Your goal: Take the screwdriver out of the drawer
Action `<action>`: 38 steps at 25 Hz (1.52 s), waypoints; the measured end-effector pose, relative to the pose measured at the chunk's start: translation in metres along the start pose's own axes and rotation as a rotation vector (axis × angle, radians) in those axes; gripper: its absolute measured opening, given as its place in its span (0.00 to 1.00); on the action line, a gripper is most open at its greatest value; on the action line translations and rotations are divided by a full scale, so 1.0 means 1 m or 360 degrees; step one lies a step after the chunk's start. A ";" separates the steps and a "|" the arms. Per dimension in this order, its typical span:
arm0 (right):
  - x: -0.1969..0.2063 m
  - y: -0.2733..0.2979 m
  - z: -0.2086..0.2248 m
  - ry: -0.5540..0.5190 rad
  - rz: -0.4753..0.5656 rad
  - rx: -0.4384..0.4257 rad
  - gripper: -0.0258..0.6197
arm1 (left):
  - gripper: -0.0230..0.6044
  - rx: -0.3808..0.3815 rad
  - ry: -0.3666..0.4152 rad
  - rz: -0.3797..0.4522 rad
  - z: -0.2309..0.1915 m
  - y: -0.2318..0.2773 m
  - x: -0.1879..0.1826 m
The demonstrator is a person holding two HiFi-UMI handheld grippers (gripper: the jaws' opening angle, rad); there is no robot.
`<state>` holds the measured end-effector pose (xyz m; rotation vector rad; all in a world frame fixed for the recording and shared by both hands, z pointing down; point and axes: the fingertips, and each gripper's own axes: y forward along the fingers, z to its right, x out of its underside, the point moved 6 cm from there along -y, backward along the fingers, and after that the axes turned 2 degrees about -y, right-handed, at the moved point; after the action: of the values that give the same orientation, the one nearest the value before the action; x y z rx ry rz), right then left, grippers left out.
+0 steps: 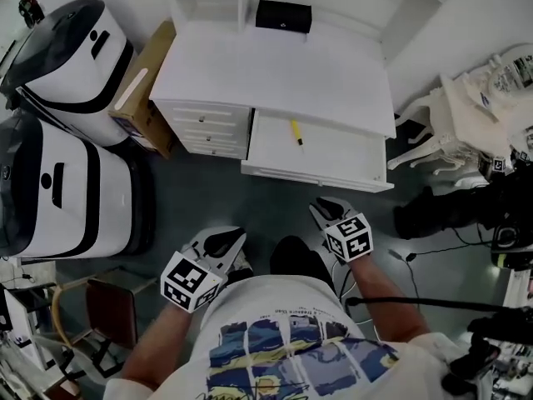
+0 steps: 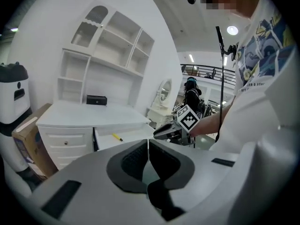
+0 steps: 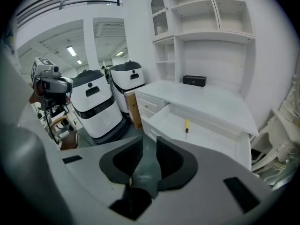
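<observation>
A yellow-handled screwdriver (image 1: 296,132) (image 2: 116,137) (image 3: 186,125) lies alone in the white desk's pulled-out drawer (image 1: 333,157) (image 3: 213,137). Both grippers hover over the dark floor in front of the drawer, well short of it. In the head view my left gripper (image 1: 226,240) is low and left of the drawer, its jaws together with nothing between them (image 2: 148,143). My right gripper (image 1: 327,210) (image 2: 161,132) is closer to the drawer front, below the screwdriver. Its jaws stand apart and empty (image 3: 149,143), pointing towards the drawer.
A small black box (image 1: 283,15) sits at the back of the desktop (image 1: 275,65). Closed drawers (image 1: 204,127) are left of the open one. Two large white-and-black machines (image 1: 71,57) (image 1: 62,186) and a cardboard box (image 1: 143,90) stand at left, a white chair (image 1: 429,132) and cables at right.
</observation>
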<state>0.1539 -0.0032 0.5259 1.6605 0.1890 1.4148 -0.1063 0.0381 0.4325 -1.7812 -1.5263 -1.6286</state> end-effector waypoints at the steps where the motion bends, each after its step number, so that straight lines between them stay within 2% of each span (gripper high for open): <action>1: -0.003 0.007 0.009 0.0004 -0.0008 0.0019 0.21 | 0.06 -0.0012 -0.0017 0.0004 -0.006 0.001 -0.002; 8: -0.026 0.083 0.089 -0.0014 -0.0089 0.0090 0.21 | 0.06 -0.0102 -0.0070 -0.0030 -0.041 0.026 -0.026; 17: -0.029 0.199 0.173 0.0031 -0.0310 0.0030 0.26 | 0.06 -0.0262 -0.0101 -0.0082 -0.080 0.070 -0.077; 24: -0.007 0.263 0.189 0.0058 -0.0474 -0.0049 0.28 | 0.06 -0.0354 -0.0188 -0.0135 -0.089 0.092 -0.090; 31: -0.007 0.302 0.197 0.0056 -0.0533 0.0053 0.31 | 0.06 -0.0435 -0.0254 -0.0186 -0.102 0.099 -0.090; 38: 0.002 0.320 0.199 0.0072 -0.0553 0.0046 0.28 | 0.06 -0.0468 -0.0284 -0.0201 -0.110 0.101 -0.093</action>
<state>0.1873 -0.2890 0.7690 1.5318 0.5012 1.1899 -0.0663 -0.1331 0.4320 -2.0689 -1.5690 -1.8817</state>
